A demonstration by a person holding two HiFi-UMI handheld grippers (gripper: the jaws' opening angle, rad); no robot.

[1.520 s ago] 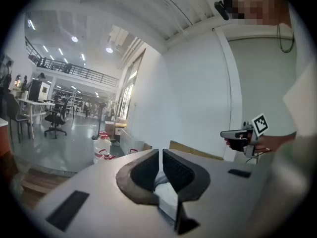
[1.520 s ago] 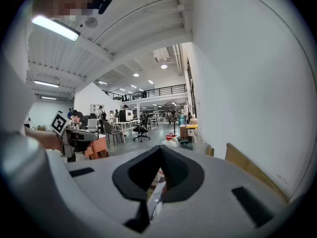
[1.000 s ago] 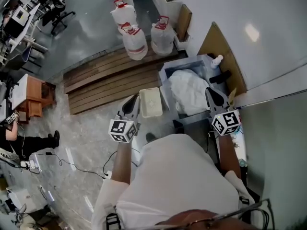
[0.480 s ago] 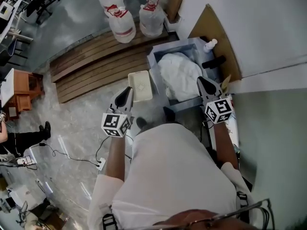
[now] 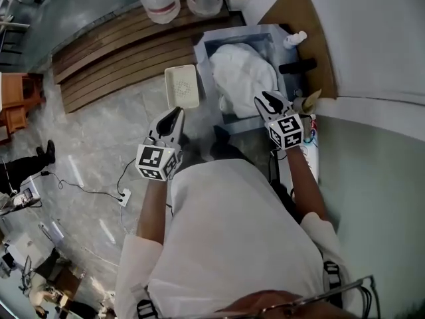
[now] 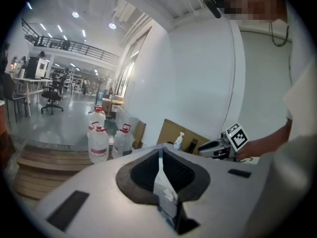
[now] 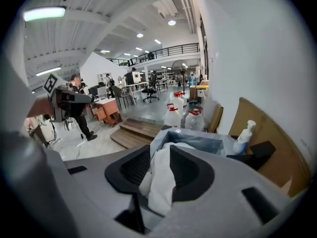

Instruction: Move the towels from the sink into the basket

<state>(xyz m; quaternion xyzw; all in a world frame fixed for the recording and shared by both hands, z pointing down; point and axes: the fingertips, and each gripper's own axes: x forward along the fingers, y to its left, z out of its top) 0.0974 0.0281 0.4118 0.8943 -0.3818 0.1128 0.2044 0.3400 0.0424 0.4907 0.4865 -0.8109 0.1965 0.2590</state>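
Towels (image 5: 242,78) lie in a white heap in the sink (image 5: 234,33), filling most of it. At the sink's near edge hangs the right gripper (image 5: 267,100), tips over the heap & tilted down toward it. Its jaws are partway apart and have just been opening, w/ white towel showing in the gap btwn them, not pinched. Out over the floor, the left gripper (image 5: 176,113) is left of the sink & apart from the towels, jaws together, nothing held. An empty white basket (image 5: 182,86) sits on the floor just beside the sink's left wall, ahead of the left gripper's tips. A soap bottle (image 5: 295,40) stands at the sink's right side. Water jugs (image 5: 159,2) stand on wood planks (image 5: 113,58) beyond.
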